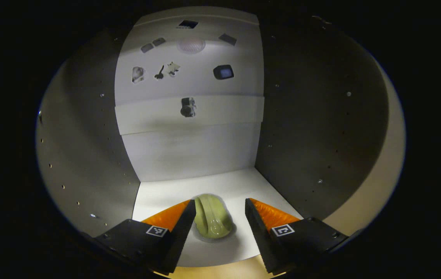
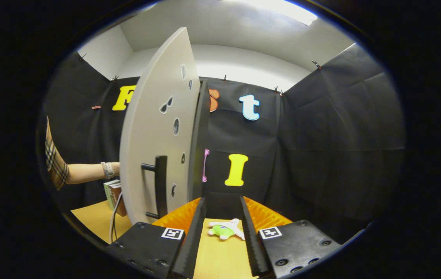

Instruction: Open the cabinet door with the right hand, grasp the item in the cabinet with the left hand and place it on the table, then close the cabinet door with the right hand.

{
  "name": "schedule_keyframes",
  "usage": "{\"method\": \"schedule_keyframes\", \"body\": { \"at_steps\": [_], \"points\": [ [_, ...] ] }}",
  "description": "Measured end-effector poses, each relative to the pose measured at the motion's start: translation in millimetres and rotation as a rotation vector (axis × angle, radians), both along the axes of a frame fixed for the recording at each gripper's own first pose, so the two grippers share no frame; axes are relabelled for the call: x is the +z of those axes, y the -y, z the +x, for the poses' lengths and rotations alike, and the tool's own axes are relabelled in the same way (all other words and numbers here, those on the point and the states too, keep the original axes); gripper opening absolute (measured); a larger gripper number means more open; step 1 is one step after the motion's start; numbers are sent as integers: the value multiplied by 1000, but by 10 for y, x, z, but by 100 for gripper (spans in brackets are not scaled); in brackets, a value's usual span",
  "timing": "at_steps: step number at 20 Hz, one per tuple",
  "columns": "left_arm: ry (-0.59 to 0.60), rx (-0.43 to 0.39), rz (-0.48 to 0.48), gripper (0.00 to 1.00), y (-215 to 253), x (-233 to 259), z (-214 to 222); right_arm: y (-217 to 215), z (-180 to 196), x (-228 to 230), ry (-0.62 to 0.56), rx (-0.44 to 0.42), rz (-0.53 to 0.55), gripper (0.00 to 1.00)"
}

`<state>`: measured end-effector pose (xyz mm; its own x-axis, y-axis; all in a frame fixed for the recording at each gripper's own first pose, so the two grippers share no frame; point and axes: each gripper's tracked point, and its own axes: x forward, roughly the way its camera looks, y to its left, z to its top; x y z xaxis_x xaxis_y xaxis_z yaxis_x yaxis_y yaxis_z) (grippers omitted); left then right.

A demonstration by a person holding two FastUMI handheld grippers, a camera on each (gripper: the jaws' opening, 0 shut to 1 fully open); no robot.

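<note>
Cabinet (image 1: 189,151) interior seen head-on in the left gripper view: pale back panel, two shadowed side walls dotted with small shelf-pin holes, white floor. One item (image 1: 211,216) — a rounded, pale green object, kind hard to tell — lying on that floor near the front edge. Left gripper (image 1: 220,211) reaching in low, jaws spread wide, one finger on each side of the green item; left finger looks to be just beside it or touching, right finger clearly apart, nothing clamped. Several small stickers scattered over the upper back panel, too small to identify.

Cabinet door (image 2: 158,128) visible in the right gripper view, swung open and seen nearly edge-on, one dark bar handle (image 2: 161,186) on its face, a few small stickers above and beside it. Right gripper (image 2: 222,211) hovering over the table (image 2: 92,219), jaws parted, holding nothing, apart from the door. One small green-and-white plush toy (image 2: 226,229) lying on the tan tabletop, framed between the two fingers but farther off. Left of the door: a person's forearm (image 2: 84,172) in a plaid sleeve with a wristband, reaching behind the door, plus a short stack of books (image 2: 112,193) standing on the table — and one pale cable (image 2: 115,219) hanging past them. Black cloth walls all round, white wall and bright ceiling light above.
</note>
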<state>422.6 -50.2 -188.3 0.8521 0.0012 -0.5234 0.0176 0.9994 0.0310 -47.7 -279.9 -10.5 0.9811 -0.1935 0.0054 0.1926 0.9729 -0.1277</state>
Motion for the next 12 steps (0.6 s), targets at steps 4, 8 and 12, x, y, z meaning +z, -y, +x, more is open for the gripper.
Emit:
{"method": "schedule_keyframes", "body": {
  "at_steps": [4,8,12],
  "points": [
    [-72,81,-63,74,-131,-246,75,166,78,-144,-34,-10,2,67],
    [-116,94,-100,65,-127,-401,157,270,177,-186,-27,11,45,67],
    [-145,100,-62,58,-135,-502,201,419,238,-233,-28,-5,57,67]
  ]
}}
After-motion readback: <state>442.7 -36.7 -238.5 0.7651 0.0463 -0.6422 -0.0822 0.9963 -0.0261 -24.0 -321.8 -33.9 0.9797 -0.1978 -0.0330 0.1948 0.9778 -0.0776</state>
